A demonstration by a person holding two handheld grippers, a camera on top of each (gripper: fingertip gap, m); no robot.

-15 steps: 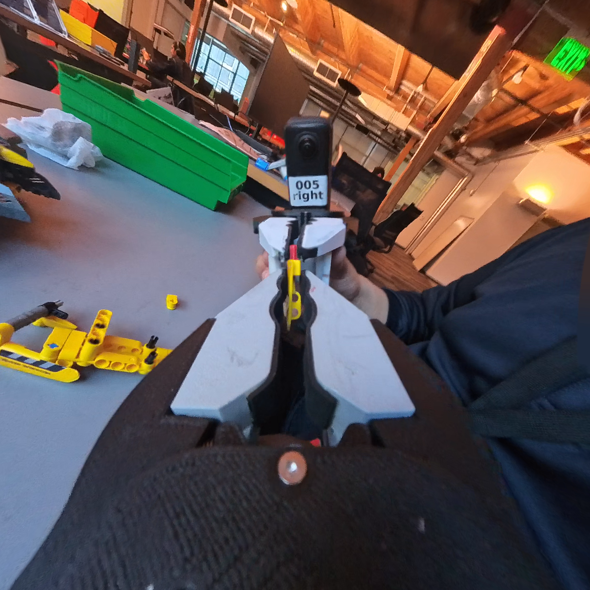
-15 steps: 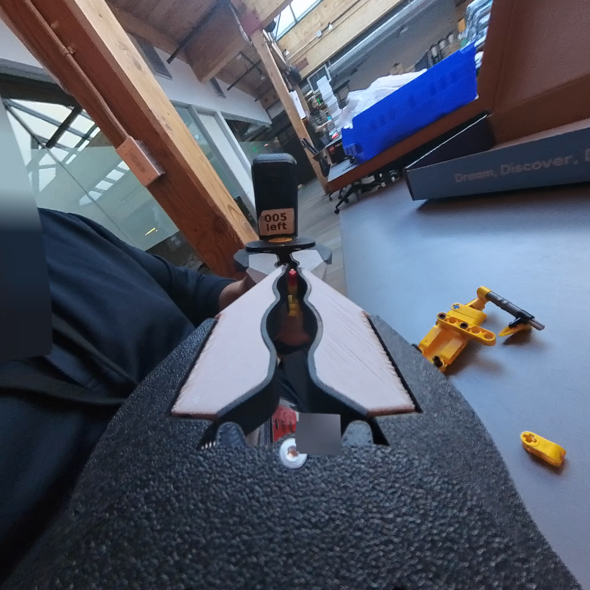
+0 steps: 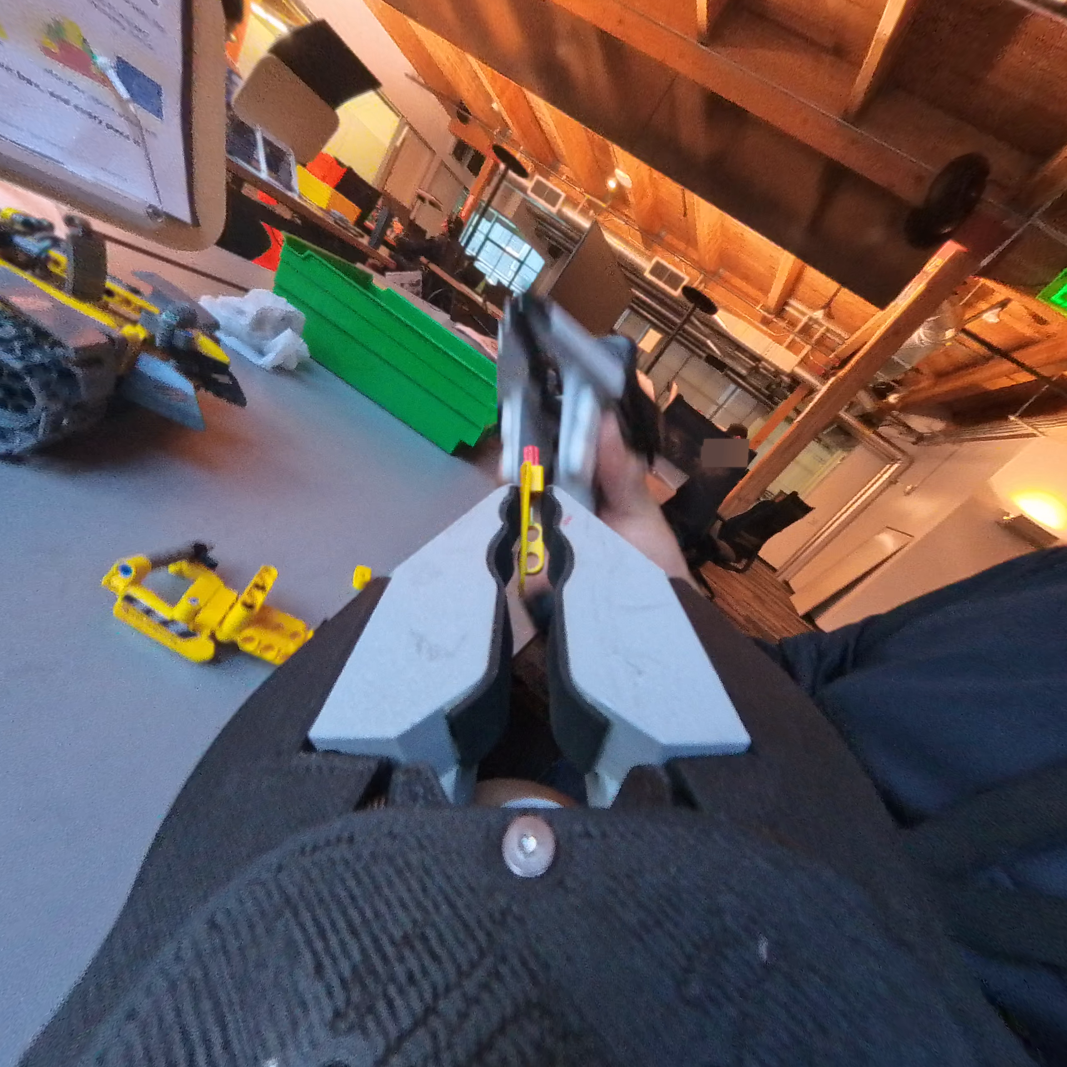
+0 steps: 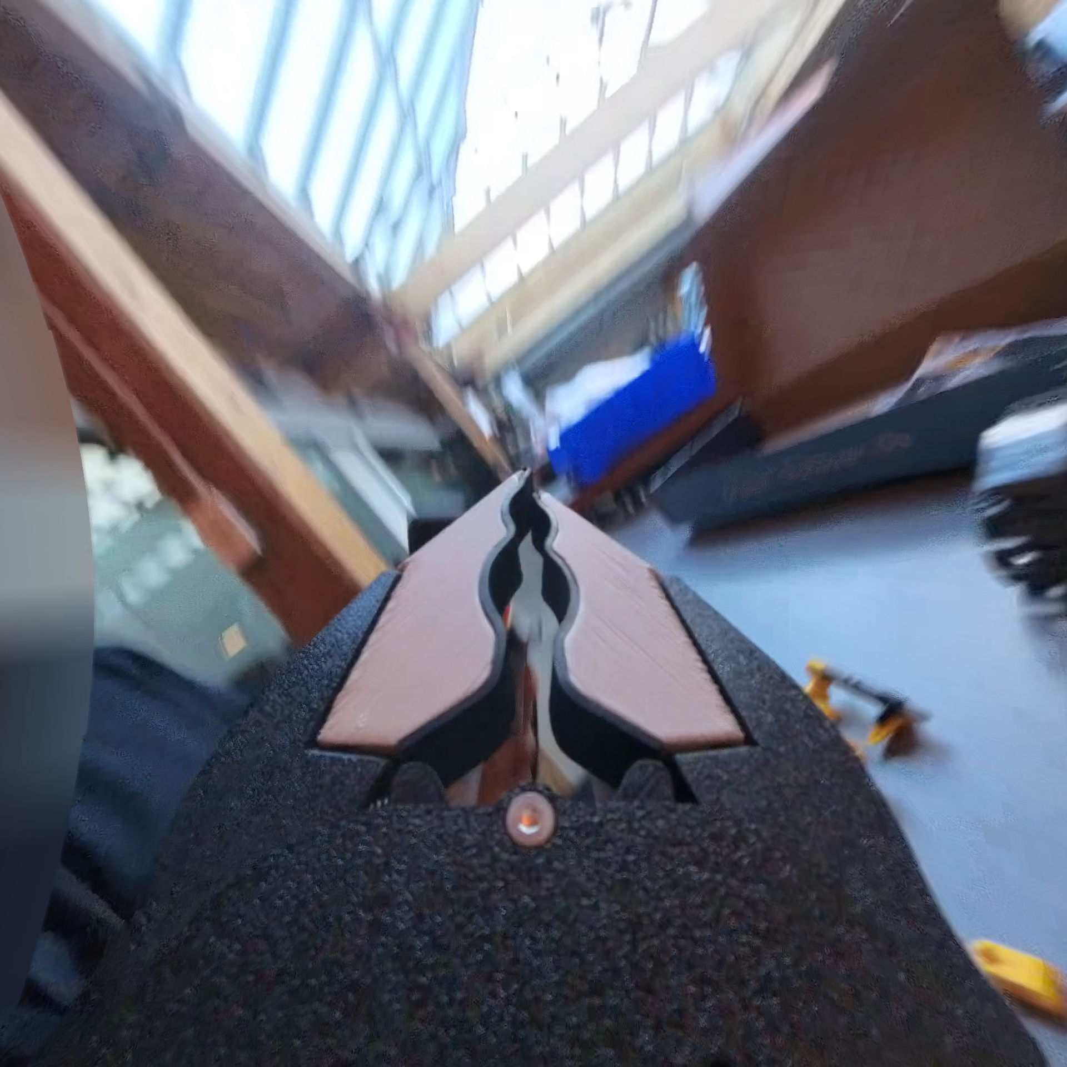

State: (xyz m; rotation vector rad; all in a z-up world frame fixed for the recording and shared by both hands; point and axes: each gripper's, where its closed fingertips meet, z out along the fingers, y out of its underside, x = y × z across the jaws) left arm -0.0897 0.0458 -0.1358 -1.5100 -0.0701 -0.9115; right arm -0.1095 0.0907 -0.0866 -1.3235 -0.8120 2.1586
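Yellow plastic holed beam with a red pin at its top [image 3: 531, 519] stands clamped between my left gripper's [image 3: 528, 508] grey fingers, held up off the grey table [image 3: 288, 491]. My right gripper [image 4: 528, 496], blurred, is nearly closed; I cannot tell what, if anything, it pinches. Risk: the thin beam is held only near its edge, and a twist could lever it loose onto the yellow brick assembly [image 3: 202, 612].

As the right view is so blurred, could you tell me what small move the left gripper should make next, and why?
Probably hold the left gripper steady: it is shut on the yellow beam with its red pin, and the right gripper looks motion-blurred nearby.
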